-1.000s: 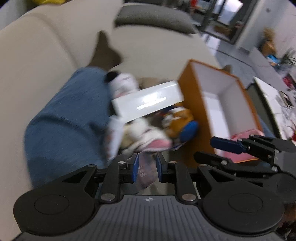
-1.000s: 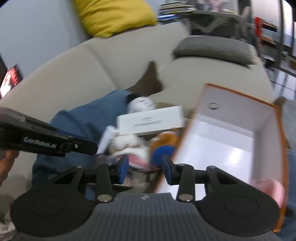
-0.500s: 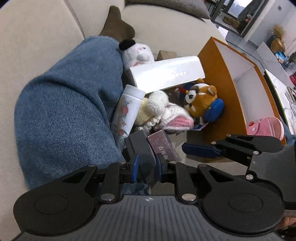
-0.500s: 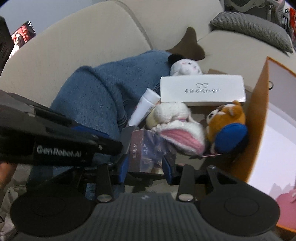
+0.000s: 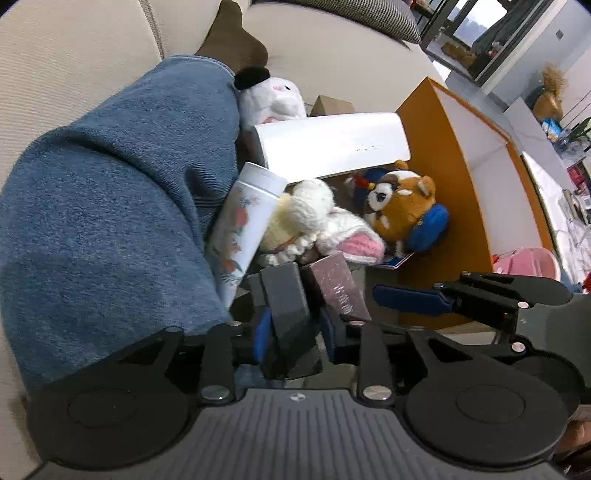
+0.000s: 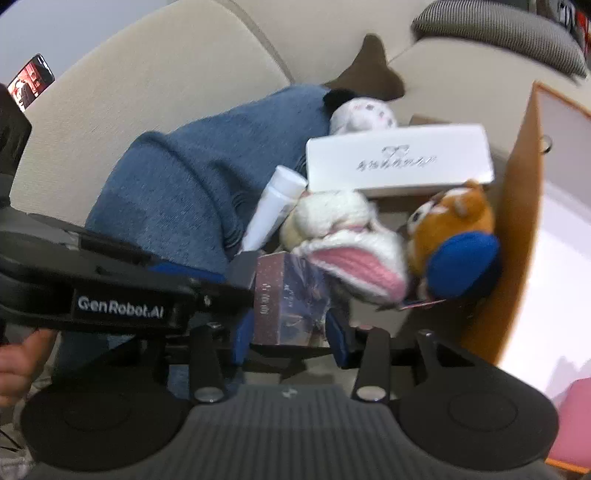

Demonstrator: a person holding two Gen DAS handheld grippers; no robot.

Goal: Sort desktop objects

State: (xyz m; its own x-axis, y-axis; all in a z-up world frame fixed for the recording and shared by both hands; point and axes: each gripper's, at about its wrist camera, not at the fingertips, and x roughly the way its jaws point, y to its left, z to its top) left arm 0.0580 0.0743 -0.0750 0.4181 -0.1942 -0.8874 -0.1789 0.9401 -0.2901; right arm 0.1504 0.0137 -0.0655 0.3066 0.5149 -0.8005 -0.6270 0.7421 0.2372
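Observation:
A pile lies on the sofa beside a denim-clad leg: a dark grey box (image 5: 286,295), a maroon box (image 5: 340,284), a floral white tube (image 5: 243,225), a white knitted toy (image 5: 325,229), a brown plush with blue ears (image 5: 404,206), a long white box (image 5: 332,146) and a white plush (image 5: 273,98). My left gripper (image 5: 295,334) has its jaws around the dark grey box. My right gripper (image 6: 291,336) has its jaws around the maroon box (image 6: 284,299), with small gaps at both sides. The right gripper also shows in the left wrist view (image 5: 410,295).
An orange box with a white inside (image 5: 476,155) stands right of the pile and holds a pink object (image 5: 524,260). The denim leg (image 5: 110,192) lies left of the pile. The beige sofa back (image 6: 147,92) rises behind. A grey cushion (image 6: 498,26) lies far back.
Both grippers have come down and forward to the pile. The left jaws now sit around the dark grey box, the right jaws around the maroon box.

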